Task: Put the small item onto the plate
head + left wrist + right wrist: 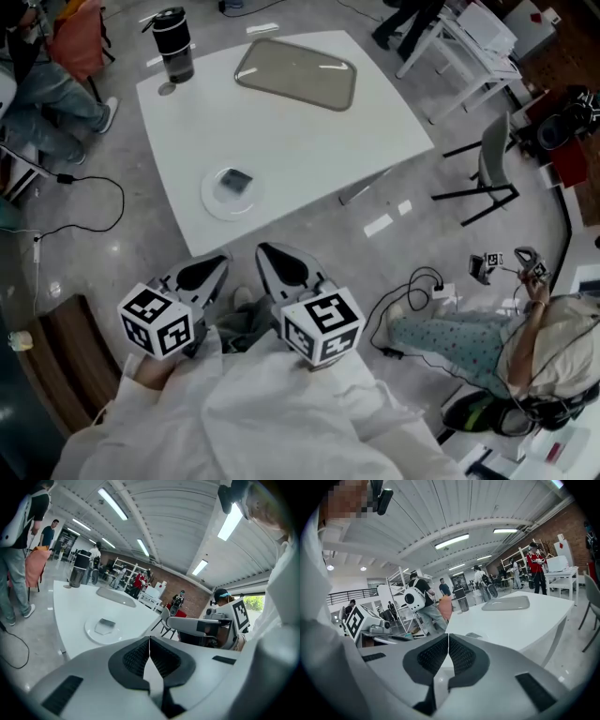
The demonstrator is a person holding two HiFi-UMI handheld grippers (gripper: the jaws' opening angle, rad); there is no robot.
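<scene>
A white round plate (208, 199) lies near the front edge of the white table (281, 141), with a small flat grey item (233, 182) resting on it. The left gripper view shows the same plate (91, 633) and item (106, 625) ahead and to the left. My left gripper (217, 261) and right gripper (270, 253) hover side by side over the floor, short of the table's near edge. Both are shut and hold nothing, their pads meeting in the left gripper view (149, 639) and the right gripper view (448, 637).
A grey tray (296, 72) and a black tumbler (172, 44) stand at the table's far side. A grey chair (492, 169) is to the right. A person (497, 342) sits on the floor at the right. Cables (89, 202) trail on the floor at the left.
</scene>
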